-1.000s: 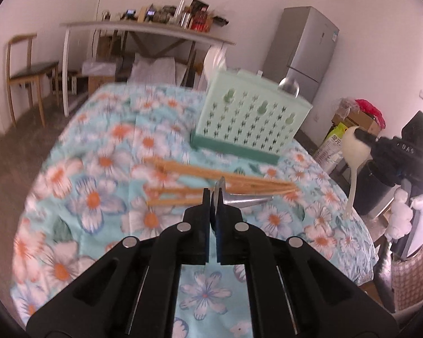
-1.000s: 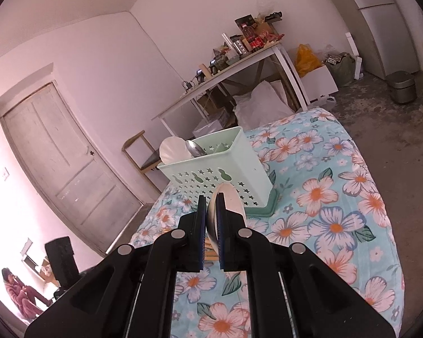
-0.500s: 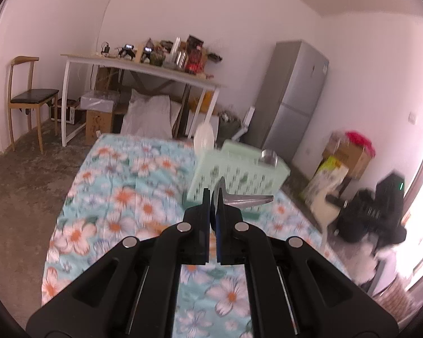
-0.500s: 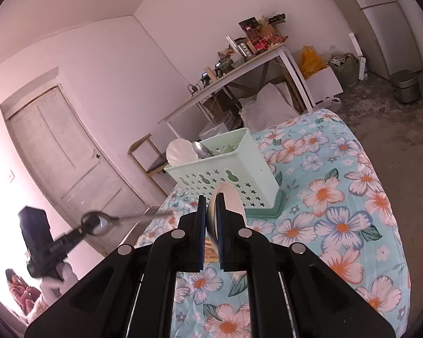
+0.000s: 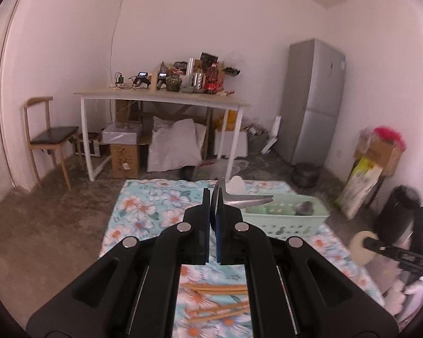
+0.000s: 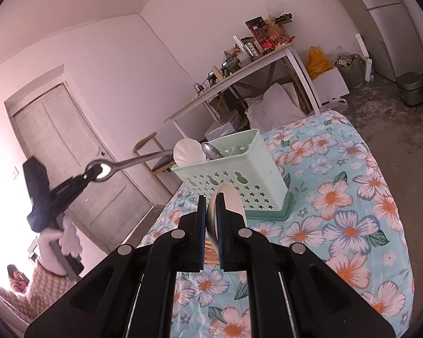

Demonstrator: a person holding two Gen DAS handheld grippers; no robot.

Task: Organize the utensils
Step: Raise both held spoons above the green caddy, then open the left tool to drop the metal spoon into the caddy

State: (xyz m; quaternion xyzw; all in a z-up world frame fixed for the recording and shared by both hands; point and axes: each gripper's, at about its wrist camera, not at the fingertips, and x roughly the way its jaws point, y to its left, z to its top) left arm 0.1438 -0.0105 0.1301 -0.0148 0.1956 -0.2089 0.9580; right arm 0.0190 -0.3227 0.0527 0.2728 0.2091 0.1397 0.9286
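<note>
My left gripper (image 5: pixel 210 194) is shut on a metal spoon (image 5: pixel 248 200) whose handle sticks out to the right, held high over the flowered table. The right wrist view shows that gripper (image 6: pixel 91 176) clamping the spoon's bowl (image 6: pixel 100 170), the handle pointing at the mint-green basket (image 6: pixel 234 174). My right gripper (image 6: pixel 208 200) is shut on a white spoon (image 6: pixel 229 200) just in front of the basket. In the basket (image 5: pixel 284 217) stand another white spoon (image 6: pixel 187 152) and a metal spoon (image 6: pixel 210 150). Wooden chopsticks (image 5: pixel 217 287) lie on the cloth below my left gripper.
The flowered tablecloth (image 6: pixel 338 197) covers the table and drops off at its edges. Behind stand a cluttered white desk (image 5: pixel 160 95), a wooden chair (image 5: pixel 50 138), a grey fridge (image 5: pixel 313 101) and a door (image 6: pixel 70 155). A person's sleeve (image 6: pixel 42 284) is at lower left.
My left gripper has risen well above the table with the metal spoon, and has come into the right wrist view at the left. The right gripper has stayed where it was.
</note>
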